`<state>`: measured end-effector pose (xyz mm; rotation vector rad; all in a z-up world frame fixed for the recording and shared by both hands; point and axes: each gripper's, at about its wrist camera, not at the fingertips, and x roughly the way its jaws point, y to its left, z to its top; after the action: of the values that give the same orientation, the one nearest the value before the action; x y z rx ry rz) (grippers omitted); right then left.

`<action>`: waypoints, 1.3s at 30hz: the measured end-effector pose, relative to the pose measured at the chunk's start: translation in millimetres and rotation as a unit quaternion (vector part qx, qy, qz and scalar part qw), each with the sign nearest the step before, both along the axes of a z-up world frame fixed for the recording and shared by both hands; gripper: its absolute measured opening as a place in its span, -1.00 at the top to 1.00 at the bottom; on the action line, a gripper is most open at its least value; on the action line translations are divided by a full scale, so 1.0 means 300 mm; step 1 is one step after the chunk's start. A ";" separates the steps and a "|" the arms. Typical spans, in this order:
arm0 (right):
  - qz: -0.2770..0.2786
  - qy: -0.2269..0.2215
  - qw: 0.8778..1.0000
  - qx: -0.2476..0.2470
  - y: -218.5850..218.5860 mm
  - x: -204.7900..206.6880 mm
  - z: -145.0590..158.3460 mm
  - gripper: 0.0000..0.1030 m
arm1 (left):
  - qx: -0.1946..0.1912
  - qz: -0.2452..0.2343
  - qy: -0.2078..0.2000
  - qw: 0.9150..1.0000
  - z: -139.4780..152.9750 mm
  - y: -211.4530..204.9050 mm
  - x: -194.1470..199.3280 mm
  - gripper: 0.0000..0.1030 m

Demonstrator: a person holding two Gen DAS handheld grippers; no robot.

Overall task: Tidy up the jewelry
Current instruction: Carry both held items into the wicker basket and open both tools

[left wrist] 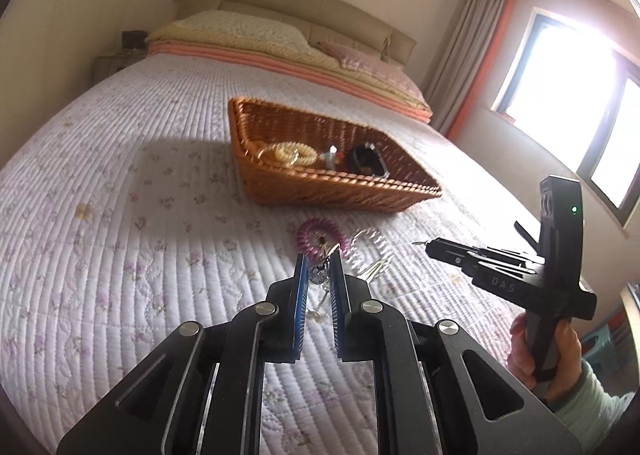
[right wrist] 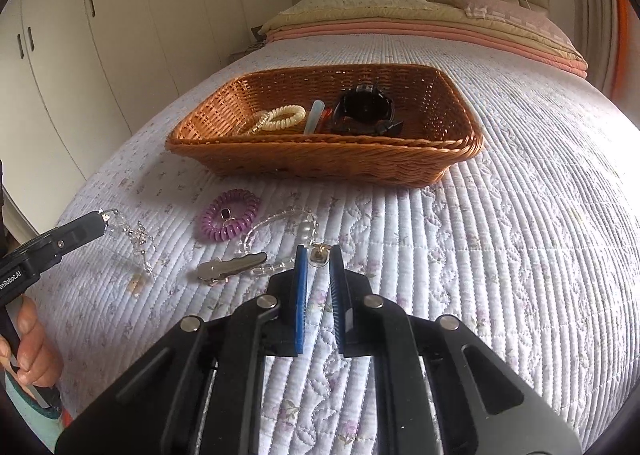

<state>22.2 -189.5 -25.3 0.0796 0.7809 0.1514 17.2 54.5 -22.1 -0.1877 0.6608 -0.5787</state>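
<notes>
A wicker basket (right wrist: 320,159) (left wrist: 340,195) stands on the quilted bed and holds a cream coil bracelet (right wrist: 280,117), a pale blue clip (right wrist: 312,117) and a black watch (right wrist: 364,107). In front of it lie a purple coil bracelet (right wrist: 230,219) (left wrist: 322,235), a clear bead bracelet (right wrist: 280,227) (left wrist: 372,249) and a silver hair clip (right wrist: 232,267). My left gripper (left wrist: 319,263) (right wrist: 105,215) is shut on a crystal chain (right wrist: 136,239) that hangs from its tips to the quilt. My right gripper (right wrist: 319,259) (left wrist: 427,245) is shut on a small gold clasp (right wrist: 319,255).
The bed carries folded pink and yellow blankets and pillows (right wrist: 440,23) at its head. White wardrobes (right wrist: 100,35) stand to the left. A bright window (left wrist: 568,95) is on the right.
</notes>
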 end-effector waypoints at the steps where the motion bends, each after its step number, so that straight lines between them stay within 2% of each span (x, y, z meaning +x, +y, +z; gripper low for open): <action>1: 0.000 -0.005 1.000 0.001 -0.002 -0.006 0.012 0.82 | -0.003 -0.002 -0.006 1.000 0.017 -0.001 -0.005 0.83; 9: 0.001 -0.056 0.998 0.010 -0.011 -0.004 0.172 0.82 | -0.013 -0.013 -0.060 0.998 0.173 -0.040 0.013 0.83; 14: 0.002 -0.078 0.997 0.018 -0.037 0.072 0.267 0.82 | -0.007 -0.022 -0.096 0.995 0.287 -0.107 0.094 0.83; 17: 0.000 -0.077 0.997 0.019 -0.062 0.157 0.293 0.82 | -0.001 -0.023 -0.102 0.994 0.316 -0.154 0.171 0.83; 22: -0.001 -0.038 0.998 0.046 -0.120 0.312 0.250 0.82 | 0.013 -0.009 -0.080 0.997 0.266 -0.236 0.344 0.83; 27: 0.007 0.009 0.996 0.088 -0.154 0.440 0.152 0.82 | 0.034 0.007 -0.032 0.999 0.125 -0.289 0.480 0.83; 32: 0.007 0.032 0.996 0.080 -0.134 0.505 0.080 0.82 | 0.064 0.012 -0.010 0.998 0.025 -0.301 0.511 0.83; 39: -0.006 0.039 0.998 0.054 -0.113 0.538 0.040 0.82 | 0.074 0.016 -0.012 0.997 0.020 -0.299 0.505 0.83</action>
<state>183.5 -223.5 -13.1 0.1937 0.8498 0.1805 168.9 -35.3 -16.0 -0.0527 0.6737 -0.4974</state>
